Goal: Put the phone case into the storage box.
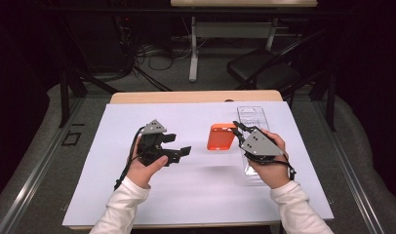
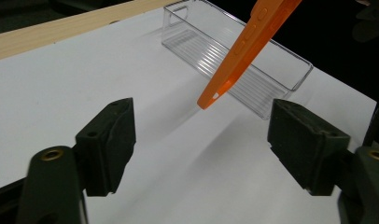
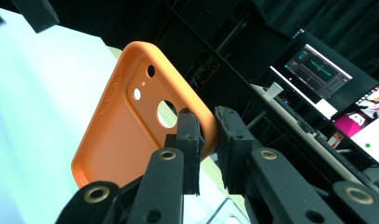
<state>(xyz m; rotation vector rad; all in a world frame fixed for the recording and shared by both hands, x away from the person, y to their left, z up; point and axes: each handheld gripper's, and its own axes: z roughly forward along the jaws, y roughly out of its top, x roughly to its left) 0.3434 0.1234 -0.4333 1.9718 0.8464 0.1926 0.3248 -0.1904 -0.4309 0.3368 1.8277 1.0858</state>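
Note:
An orange phone case hangs above the white sheet at the middle right, held by its edge. My right gripper is shut on that edge. In the right gripper view the two jaws pinch the rim of the phone case near its camera cut-outs, and the right gripper points up and away. My left gripper hovers to the left of the case, open, with nothing between its jaws. From the left gripper the case shows edge-on, apart from the pads. A clear plastic tray lies under and behind the right hand.
A white sheet covers the wooden table. The clear tray lies long and narrow near the sheet's right edge. A black chair and a table leg stand beyond the table. Lit monitors sit off to the side.

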